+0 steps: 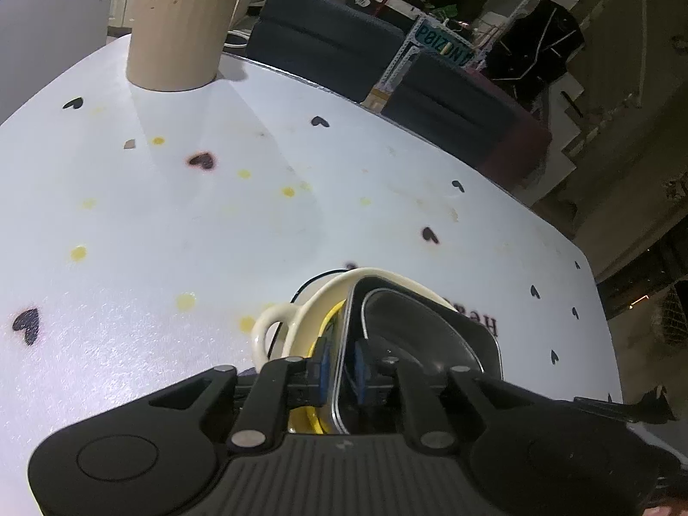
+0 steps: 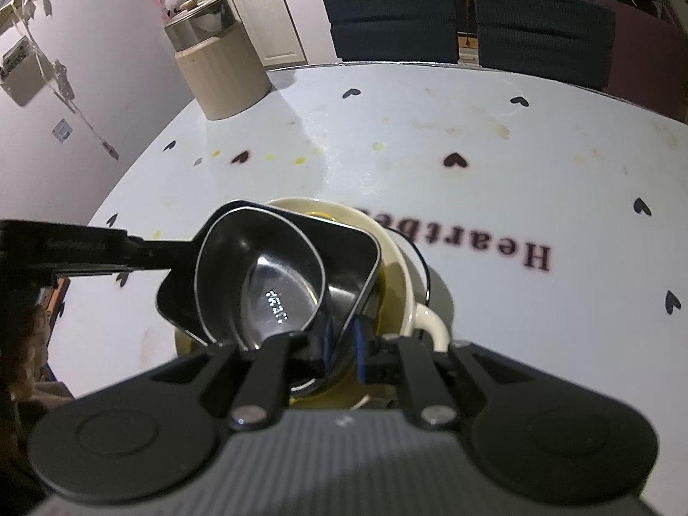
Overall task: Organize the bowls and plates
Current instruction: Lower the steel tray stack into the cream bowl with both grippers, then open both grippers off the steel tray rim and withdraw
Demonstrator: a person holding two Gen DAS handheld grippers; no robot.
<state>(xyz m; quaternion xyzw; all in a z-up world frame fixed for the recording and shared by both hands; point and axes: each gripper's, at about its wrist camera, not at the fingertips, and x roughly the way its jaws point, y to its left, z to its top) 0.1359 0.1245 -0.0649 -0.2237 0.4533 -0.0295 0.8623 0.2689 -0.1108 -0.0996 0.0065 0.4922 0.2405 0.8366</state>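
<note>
A stack sits near the table's front: a cream handled bowl (image 1: 275,331) (image 2: 395,249) with yellow inside holds a dark square-ish bowl (image 1: 430,327) (image 2: 357,258), and a shiny steel bowl (image 2: 275,296) is nested in that. My left gripper (image 1: 340,363) straddles the dark bowl's rim; its blue pads stand slightly off the rim, so it is open. From the right wrist view it reaches in from the left (image 2: 167,253). My right gripper (image 2: 344,346) is shut on the dark bowl's near wall. A white plate with a black rim (image 2: 434,288) lies under the stack.
The white table (image 1: 172,223) (image 2: 516,150) has a heart print and yellow stains. A beige ribbed canister (image 1: 180,38) (image 2: 223,77) stands at its far left. Two dark chairs (image 1: 327,38) (image 2: 391,17) stand behind the far edge. A wall runs along the left.
</note>
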